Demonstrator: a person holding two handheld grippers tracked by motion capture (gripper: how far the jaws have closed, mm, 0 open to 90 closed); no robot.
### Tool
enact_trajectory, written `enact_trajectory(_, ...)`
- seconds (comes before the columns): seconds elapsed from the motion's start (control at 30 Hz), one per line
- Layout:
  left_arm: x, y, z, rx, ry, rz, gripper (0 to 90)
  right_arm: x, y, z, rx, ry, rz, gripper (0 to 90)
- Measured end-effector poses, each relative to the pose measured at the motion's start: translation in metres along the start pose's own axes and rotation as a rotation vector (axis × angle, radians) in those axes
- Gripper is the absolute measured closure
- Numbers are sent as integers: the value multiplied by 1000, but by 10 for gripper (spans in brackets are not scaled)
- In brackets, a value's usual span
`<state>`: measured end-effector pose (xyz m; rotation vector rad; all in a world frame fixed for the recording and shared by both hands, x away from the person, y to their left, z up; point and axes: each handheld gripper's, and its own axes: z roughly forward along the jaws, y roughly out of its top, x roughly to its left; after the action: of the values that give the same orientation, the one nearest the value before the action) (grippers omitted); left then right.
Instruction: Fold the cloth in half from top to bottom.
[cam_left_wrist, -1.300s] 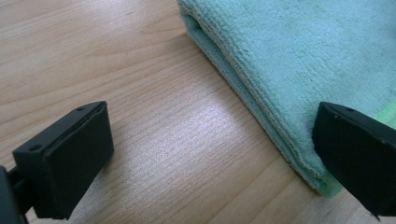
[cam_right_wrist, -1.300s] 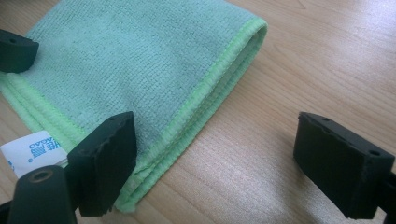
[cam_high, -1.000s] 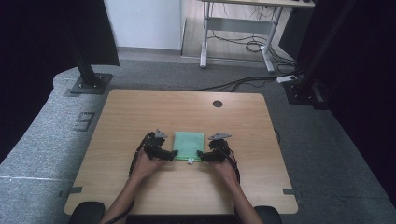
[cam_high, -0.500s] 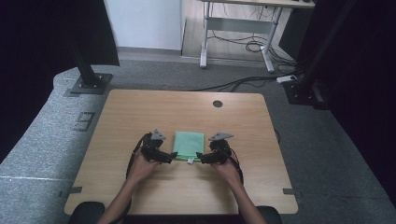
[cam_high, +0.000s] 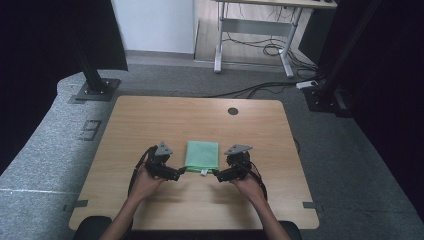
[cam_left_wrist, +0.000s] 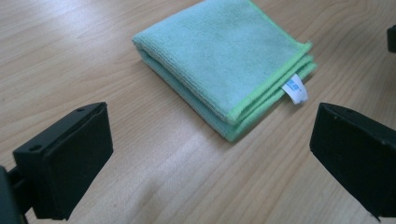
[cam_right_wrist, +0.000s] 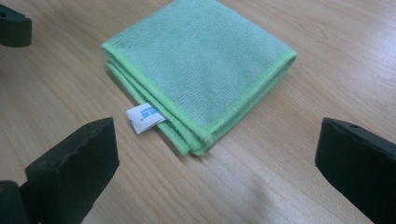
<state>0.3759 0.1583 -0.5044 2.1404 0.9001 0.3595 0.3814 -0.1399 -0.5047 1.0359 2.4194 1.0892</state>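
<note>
**Folded cloth lies free between two spread grippers**

A folded green cloth (cam_high: 202, 155) rests flat near the front middle of the wooden table (cam_high: 150, 120), its white tag (cam_left_wrist: 295, 88) poking from the near edge. The left gripper (cam_high: 181, 171) and right gripper (cam_high: 216, 176) flank that edge, jaws wide apart and gripping nothing; the right's have just been opening, with only bare tabletop between them. The likely risk: a pinch catching just the top layer (the stacked hems sit loose) would pull the fold open, or a low jaw could shove the bundle askew. How many layers it holds is hard to count, and the tag's print is unreadable.
</note>
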Motion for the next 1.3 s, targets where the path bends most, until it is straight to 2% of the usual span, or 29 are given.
enact_trajectory(0.37, -8, -5, -17, -19, -15, 16, 0, 2, -6, -23, -22, 2, -6, 0)
enact_trajectory(0.57, -9, -12, -29, -25, 0, 35, 0, -2, -14, -37, -31, -4, -2, 0)
enact_trajectory(0.77, -6, -25, -39, -19, 13, 22, 0, -9, -26, -53, -41, -27, 3, 0)
enact_trajectory(0.97, -2, -42, -43, -3, 25, 3, 0, -17, -38, -63, -45, -48, 37, 0)
enact_trajectory(1.1, 1, -53, -42, 9, 29, -19, 0, -22, -47, -64, -42, -70, 57, 0)
enact_trajectory(1.3, 6, -64, -38, 28, 33, -37, 0, -26, -64, -58, -20, -76, 90, 0)
